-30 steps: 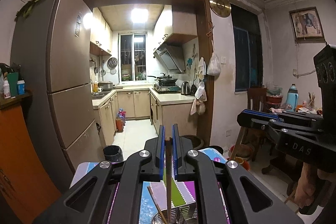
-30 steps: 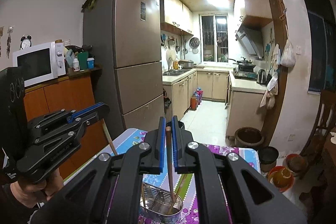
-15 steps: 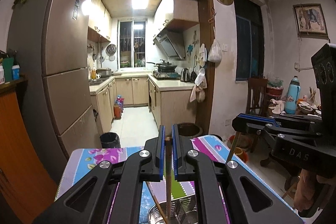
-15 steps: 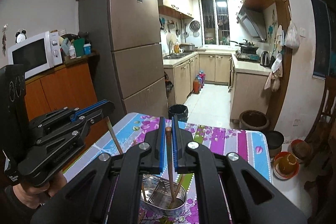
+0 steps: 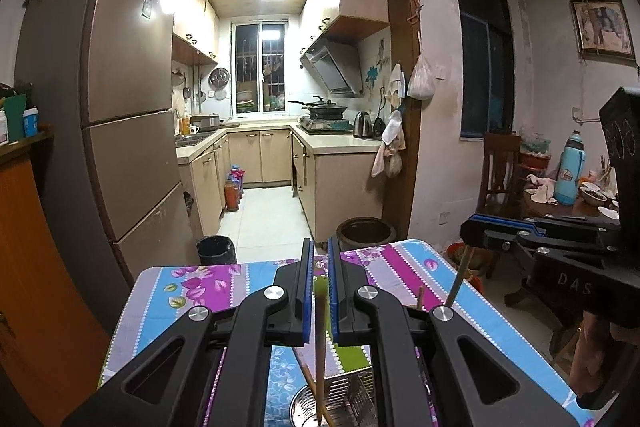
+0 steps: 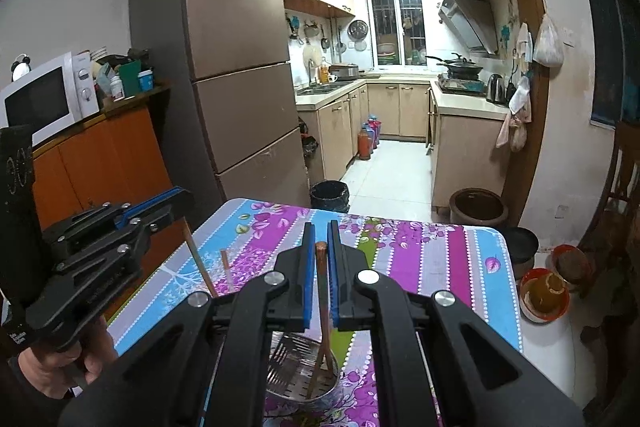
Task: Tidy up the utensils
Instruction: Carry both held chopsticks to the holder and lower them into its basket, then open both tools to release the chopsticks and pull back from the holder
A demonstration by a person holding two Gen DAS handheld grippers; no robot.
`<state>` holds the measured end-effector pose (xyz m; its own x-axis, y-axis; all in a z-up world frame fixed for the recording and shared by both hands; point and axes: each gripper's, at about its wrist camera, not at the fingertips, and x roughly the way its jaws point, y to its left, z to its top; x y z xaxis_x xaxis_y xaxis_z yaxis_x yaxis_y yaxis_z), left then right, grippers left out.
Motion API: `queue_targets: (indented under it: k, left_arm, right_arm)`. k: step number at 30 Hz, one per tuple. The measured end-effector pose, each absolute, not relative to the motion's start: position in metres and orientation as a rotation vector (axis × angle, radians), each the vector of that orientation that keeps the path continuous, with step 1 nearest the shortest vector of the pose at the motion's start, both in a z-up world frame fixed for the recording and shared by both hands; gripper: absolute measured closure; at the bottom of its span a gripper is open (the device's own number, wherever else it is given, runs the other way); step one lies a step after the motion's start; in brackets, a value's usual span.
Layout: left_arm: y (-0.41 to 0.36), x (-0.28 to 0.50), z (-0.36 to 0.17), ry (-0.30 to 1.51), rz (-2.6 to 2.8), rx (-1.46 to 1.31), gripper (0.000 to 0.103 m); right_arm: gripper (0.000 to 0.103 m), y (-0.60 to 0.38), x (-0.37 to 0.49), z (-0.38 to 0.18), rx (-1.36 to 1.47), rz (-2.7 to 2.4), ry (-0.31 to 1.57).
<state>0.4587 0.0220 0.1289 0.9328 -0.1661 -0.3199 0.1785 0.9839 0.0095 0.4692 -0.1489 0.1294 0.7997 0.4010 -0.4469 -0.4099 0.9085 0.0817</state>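
Observation:
A round steel utensil holder [image 6: 304, 375] stands on the flowered tablecloth [image 6: 420, 259]; it also shows low in the left wrist view [image 5: 340, 399]. My left gripper [image 5: 319, 291] is shut on a brown chopstick [image 5: 319, 355] whose lower end reaches into the holder. My right gripper [image 6: 319, 255] is shut on another brown chopstick [image 6: 321, 303] that also points down into the holder. More chopsticks [image 6: 226, 269] lean in the holder. Each gripper shows in the other's view, the right one [image 5: 532, 231] and the left one [image 6: 120, 227].
The small table's far edge [image 6: 360, 215] faces a kitchen doorway. A tall fridge [image 6: 236, 75] and an orange cabinet with a microwave [image 6: 40, 99] stand on the left. A black bin [image 6: 330, 195], a brown pot [image 6: 478, 207] and bowls [image 6: 544, 295] sit on the floor.
Both grippers have tilted downward with their chopsticks, so more of the tabletop and holder shows. The chopstick tips have gone lower into the holder.

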Motion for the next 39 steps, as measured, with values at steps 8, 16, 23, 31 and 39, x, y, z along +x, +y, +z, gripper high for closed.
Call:
queue_targets:
  k: [8,16,23,31,39]
  left_arm:
    - [0.03,0.462,0.13,0.321,-0.149,0.011,0.093]
    - [0.038,0.451,0.13,0.311,-0.124,0.002,0.061]
    - [0.055,0.419,0.128,0.284,-0.101,-0.012,0.04]
    - [0.077,0.33,0.134,0.167,-0.081,-0.002,0.026]
    - [0.091,0.242,0.132,0.084,-0.075,0.013,0.017]
  right_arm:
    - [0.065,-0.163,0.467,0.13,-0.01,0.405,0.437]
    - [0.037,-0.174,0.456,0.133,-0.019,0.39,0.4]
    - [0.029,-0.185,0.426,0.142,-0.018,0.386,0.342]
    - [0.015,-0.201,0.353,0.151,-0.01,0.396,0.233]
    - [0.011,-0.201,0.277,0.136,-0.022,0.424,0.171]
